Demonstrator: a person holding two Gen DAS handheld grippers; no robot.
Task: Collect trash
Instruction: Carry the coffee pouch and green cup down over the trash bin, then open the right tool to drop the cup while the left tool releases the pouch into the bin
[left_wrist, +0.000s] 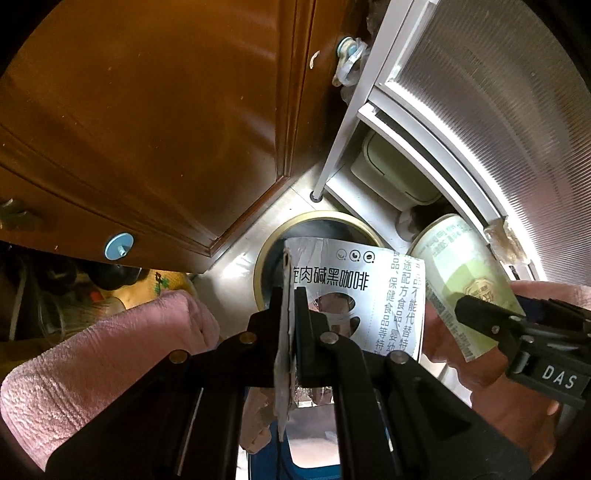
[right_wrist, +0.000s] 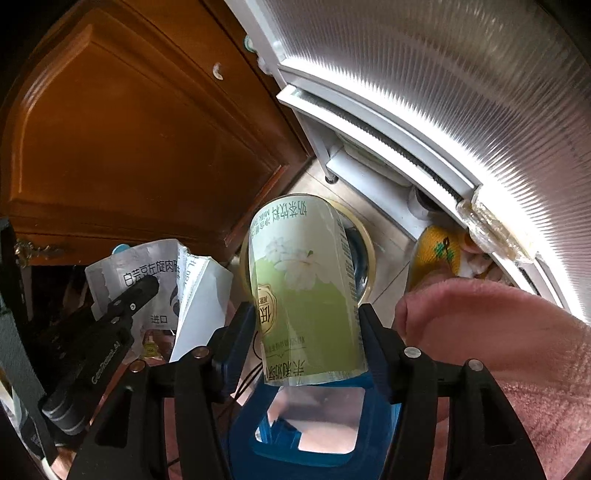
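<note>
My left gripper (left_wrist: 290, 306) is shut on a silver-white coffee packet (left_wrist: 369, 295) with black Chinese print, held over a round gold-rimmed bin opening (left_wrist: 314, 218) on the floor. My right gripper (right_wrist: 306, 317) is shut on a green and white milk tea cup (right_wrist: 303, 288), held tilted over the same bin (right_wrist: 369, 258). The cup also shows in the left wrist view (left_wrist: 461, 280), to the right of the packet. The packet and the left gripper show at the left of the right wrist view (right_wrist: 162, 284). The bin's inside is mostly hidden.
A brown wooden cabinet door (left_wrist: 147, 129) stands at the left. A white-framed ribbed glass sliding door (left_wrist: 498, 110) curves along the right, with a pale green lidded box (left_wrist: 391, 173) behind its frame. Pink sleeves (left_wrist: 92, 354) and yellow slippers (right_wrist: 439, 251) are near.
</note>
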